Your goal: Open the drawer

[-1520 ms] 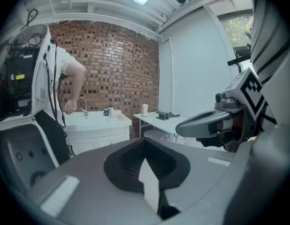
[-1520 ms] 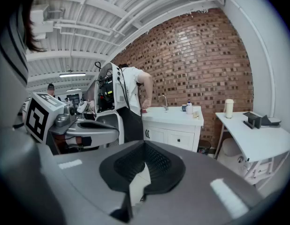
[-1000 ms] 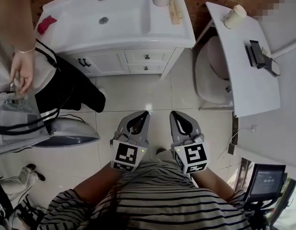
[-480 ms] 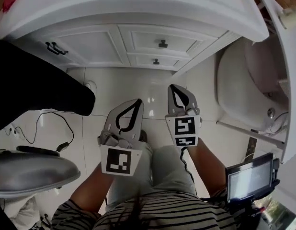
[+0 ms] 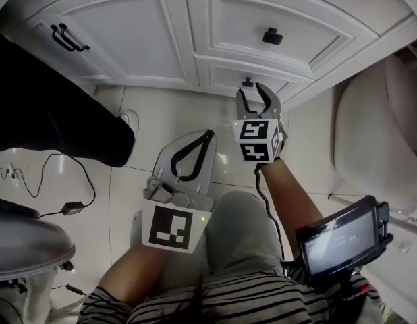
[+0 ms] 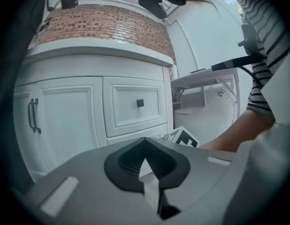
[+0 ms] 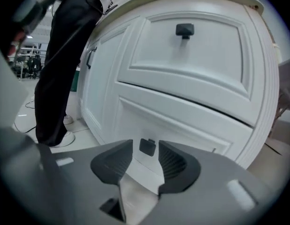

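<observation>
The white vanity has an upper drawer with a dark knob and a lower drawer with a small dark knob. My right gripper is at the lower drawer's front. Its jaws are opening, and in the right gripper view the lower knob sits between the fingertips without the pads pressing on it. My left gripper hangs back over the tiled floor, shut and empty. The left gripper view shows the upper knob ahead, above the closed tips.
A cabinet door with a dark bar handle is left of the drawers. A person's black trouser leg stands at the left beside a white shoe. A toilet is on the right, and a small screen near my right arm.
Both grippers have dropped and moved forward to the cabinet. The right gripper has gone from shut to open and now has the lower drawer's knob between its tips. The left stays shut.
</observation>
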Demonstrator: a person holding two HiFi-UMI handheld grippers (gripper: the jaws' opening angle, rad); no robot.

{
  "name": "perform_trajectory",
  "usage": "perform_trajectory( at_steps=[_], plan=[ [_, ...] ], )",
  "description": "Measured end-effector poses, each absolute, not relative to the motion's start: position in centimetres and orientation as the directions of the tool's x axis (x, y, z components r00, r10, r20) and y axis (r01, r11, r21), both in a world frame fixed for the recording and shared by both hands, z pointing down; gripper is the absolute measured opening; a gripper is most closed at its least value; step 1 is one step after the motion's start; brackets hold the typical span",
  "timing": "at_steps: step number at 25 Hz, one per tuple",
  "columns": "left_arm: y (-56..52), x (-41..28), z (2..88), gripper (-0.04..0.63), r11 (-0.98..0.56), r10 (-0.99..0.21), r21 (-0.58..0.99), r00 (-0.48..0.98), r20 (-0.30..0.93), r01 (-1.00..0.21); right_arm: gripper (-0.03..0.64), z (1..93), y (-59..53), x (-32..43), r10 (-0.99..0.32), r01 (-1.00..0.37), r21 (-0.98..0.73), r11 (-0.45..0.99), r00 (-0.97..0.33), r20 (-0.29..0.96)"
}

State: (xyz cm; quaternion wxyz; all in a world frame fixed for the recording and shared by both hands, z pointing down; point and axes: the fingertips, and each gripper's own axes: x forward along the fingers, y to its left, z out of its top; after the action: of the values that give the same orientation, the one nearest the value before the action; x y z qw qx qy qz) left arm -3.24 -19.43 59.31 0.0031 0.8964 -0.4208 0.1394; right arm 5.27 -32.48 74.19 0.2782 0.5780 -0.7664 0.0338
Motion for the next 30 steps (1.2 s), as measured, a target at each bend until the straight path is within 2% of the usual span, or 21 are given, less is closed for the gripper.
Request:
perform_trajectory(
  at_steps=[6,8,11,17,30],
  plan=[
    [-18.5,-3.6,59.4,0.015,-0.654,-0.749,-0.127,0.613,0.251,-0.746,0.160,75.8,-33.9,5.2,-0.871,-0.904,0.303,0.302,-0.132,0.473],
    [-18.6,-3.8,59.1,0.015,-0.648,-0.755,-0.134,0.610,0.239,-0.750,0.126,75.8,-34.0,5.4,-0.880,-0.895,0.338,0.292,-0.113,0.461],
    [-18.8,-4.0,58.9,0.015,-0.634,-0.767,-0.128,0.600,0.228,-0.763,0.118,75.9,-34.0,5.5,-0.881,-0.891,0.343,0.297,-0.117,0.459],
    [-18.8,-4.1,58.5,0.015,-0.624,-0.778,-0.143,0.592,0.210,-0.768,0.103,75.9,-32.0,5.1,-0.856,-0.882,0.311,0.353,-0.171,0.488],
    [-17.8,-5.1,57.1,0.015,-0.594,-0.803,-0.143,0.573,0.162,-0.792,0.075,75.6,-17.5,2.5,-0.781,-0.829,0.254,0.498,-0.302,0.546]
  ],
)
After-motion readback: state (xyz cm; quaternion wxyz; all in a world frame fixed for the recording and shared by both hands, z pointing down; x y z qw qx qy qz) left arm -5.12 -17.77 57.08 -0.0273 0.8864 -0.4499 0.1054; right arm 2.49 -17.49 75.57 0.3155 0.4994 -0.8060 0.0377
